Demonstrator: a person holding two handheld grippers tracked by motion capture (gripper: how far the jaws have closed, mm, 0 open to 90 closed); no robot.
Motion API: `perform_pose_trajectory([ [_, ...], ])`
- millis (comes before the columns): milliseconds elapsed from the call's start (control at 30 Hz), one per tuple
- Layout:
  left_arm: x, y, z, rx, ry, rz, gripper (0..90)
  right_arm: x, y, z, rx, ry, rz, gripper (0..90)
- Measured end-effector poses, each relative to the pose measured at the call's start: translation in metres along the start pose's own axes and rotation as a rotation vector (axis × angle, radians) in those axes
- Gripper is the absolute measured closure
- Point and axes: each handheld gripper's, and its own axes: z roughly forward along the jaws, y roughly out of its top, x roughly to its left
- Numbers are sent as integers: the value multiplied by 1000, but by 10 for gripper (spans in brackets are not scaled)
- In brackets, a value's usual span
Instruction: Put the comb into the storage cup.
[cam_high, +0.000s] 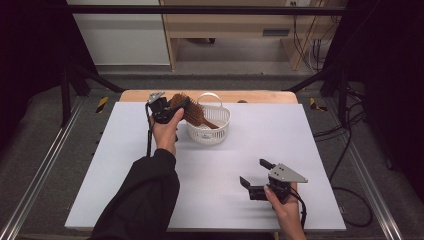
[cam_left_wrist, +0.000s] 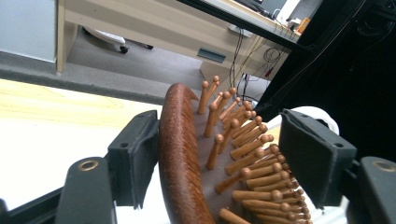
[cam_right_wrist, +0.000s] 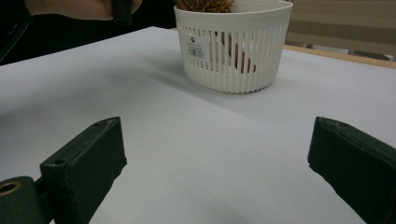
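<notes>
Near the front edge of the white surface (cam_high: 215, 165), the right gripper (cam_high: 256, 176) rests with jaws spread, bare room ahead of it. Farther off, left of centre, the left gripper (cam_high: 175, 107) has jaws loosened around a wooden hairbrush (cam_high: 192, 111), whose handle slants into the white basket (cam_high: 210, 131) near the far edge.

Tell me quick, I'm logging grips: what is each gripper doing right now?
Left gripper: jaws apart around the wooden hairbrush, its handle in the white basket; right pad clear of the bristles.
Right gripper: open, holding nothing.
</notes>
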Motion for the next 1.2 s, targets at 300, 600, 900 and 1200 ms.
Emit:
perform_pose_trajectory([
  [300,-1,-2,2,2,-7,-4,217,0,0,0,-1,-2,-1,42],
  [600,-1,-1,2,2,-5,-9,142,0,0,0,0,0,-1,43],
  [900,1,0,0,6,7,-8,51,1,0,0,2,2,-1,43],
  [1200,0,3,-3,-10,3,-8,47,1,0,0,1,1,-1,42],
])
